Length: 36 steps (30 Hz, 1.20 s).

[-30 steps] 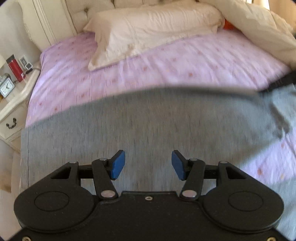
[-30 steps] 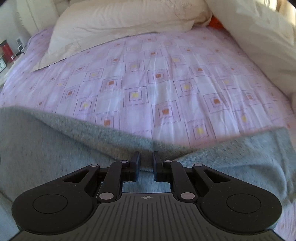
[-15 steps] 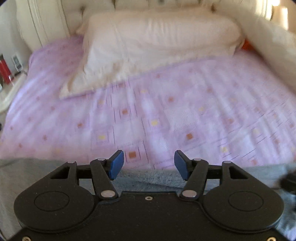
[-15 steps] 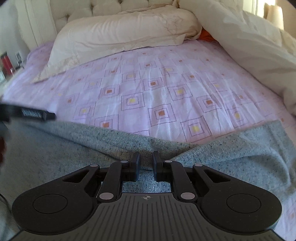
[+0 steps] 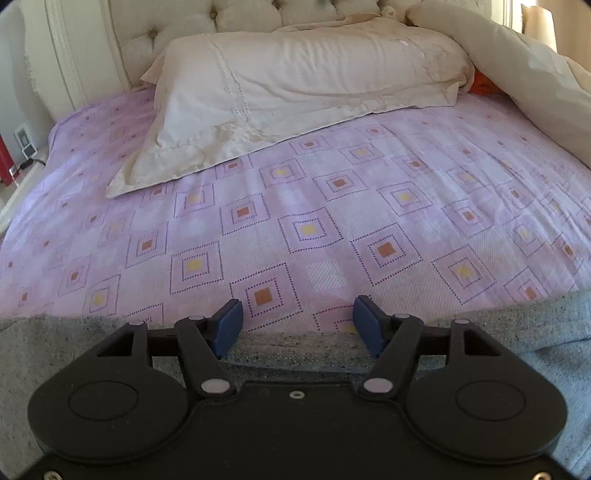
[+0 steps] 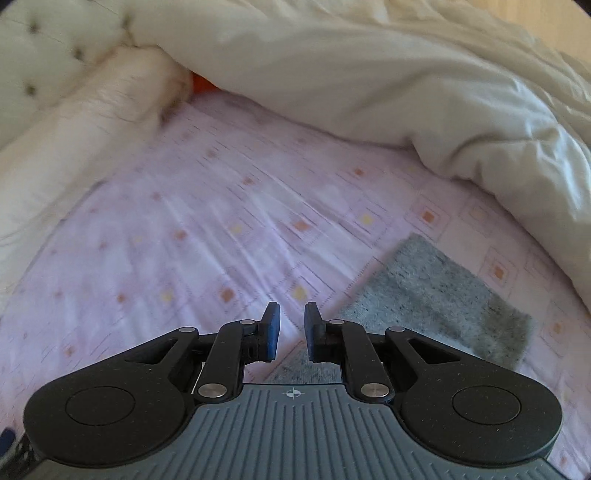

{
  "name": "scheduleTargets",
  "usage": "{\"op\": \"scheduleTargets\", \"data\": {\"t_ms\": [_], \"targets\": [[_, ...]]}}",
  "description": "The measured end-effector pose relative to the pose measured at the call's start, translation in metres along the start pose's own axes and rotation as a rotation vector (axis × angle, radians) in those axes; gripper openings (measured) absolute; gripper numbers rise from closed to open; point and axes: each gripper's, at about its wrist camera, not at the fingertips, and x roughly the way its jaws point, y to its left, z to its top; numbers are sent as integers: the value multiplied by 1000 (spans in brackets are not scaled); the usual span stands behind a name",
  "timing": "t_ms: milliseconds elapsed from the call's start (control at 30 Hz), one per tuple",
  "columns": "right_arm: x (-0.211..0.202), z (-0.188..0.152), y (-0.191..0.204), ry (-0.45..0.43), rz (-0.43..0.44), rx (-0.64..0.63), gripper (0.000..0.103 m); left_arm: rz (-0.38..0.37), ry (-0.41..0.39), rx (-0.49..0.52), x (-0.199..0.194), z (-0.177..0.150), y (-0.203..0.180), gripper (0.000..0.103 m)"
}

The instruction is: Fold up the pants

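Grey knit pants [image 5: 66, 354] lie flat on the purple patterned bedsheet [image 5: 332, 206], their far edge running across the bottom of the left wrist view. My left gripper [image 5: 297, 326] is open and empty, its blue pads just above that edge. In the right wrist view a grey pant end [image 6: 443, 295] lies on the sheet to the right of my right gripper [image 6: 291, 332]. The right jaws stand a narrow gap apart with nothing between them.
A cream pillow [image 5: 295, 85] lies at the tufted headboard [image 5: 243, 14]. A bunched cream duvet [image 6: 406, 85] covers the bed's right side. An orange item [image 5: 484, 83] peeks out between pillow and duvet. A nightstand with a red bottle [image 5: 5, 162] stands at the left.
My left gripper moved off the pants towards their far edge and stayed open. My right gripper let go of the grey fabric, opened slightly, and swung right towards the duvet.
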Motion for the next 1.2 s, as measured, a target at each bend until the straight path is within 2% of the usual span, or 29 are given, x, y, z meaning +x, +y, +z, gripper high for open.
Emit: {"op": "scheduleTargets", "data": {"t_ms": [100, 133, 233, 367, 533, 633, 667, 733, 767, 800, 833, 867, 933, 1000, 1100, 1200], "targets": [[5, -1, 8, -4, -117, -32, 14, 3, -11, 9, 1, -1, -3, 70], [8, -2, 11, -10, -183, -49, 14, 4, -14, 13, 1, -2, -4, 70], [16, -5, 12, 18, -254, -99, 14, 6, -18, 25, -2, -3, -6, 70], [18, -11, 3, 32, -259, -71, 15, 3, -17, 25, 0, -2, -5, 70], [9, -7, 2, -29, -196, 0, 16, 11, -22, 34, 0, -3, -5, 70], [21, -3, 8, 16, -222, -4, 33, 18, -25, 42, 0, -4, -7, 70], [27, -5, 11, 40, -248, -22, 34, 19, -24, 43, 0, -3, -7, 70], [29, -8, 17, 22, -296, -73, 41, 20, -23, 42, 0, -3, -7, 70], [29, -10, 19, 18, -304, -111, 40, 20, -23, 42, 0, -3, -7, 70], [29, -11, 20, 18, -298, -144, 40, 20, -23, 43, 0, -3, -7, 70], [27, -12, 16, 19, -268, -146, 30, 19, -23, 44, 0, -4, -8, 70], [24, -12, 8, 33, -211, -116, 2, 19, -22, 44, 0, -3, -8, 70], [15, -11, -9, 27, -129, -60, 2, 18, -16, 44, 0, -2, -7, 70], [-1, -12, -24, -16, -61, -42, 2, 13, -8, 40, 1, -1, -6, 70], [-29, -17, -46, -75, -7, -59, 2, -12, 14, 31, 1, 2, -1, 70], [-54, -27, -66, -69, 43, -42, 2, -63, 47, -9, -6, 5, 10, 69]]}}
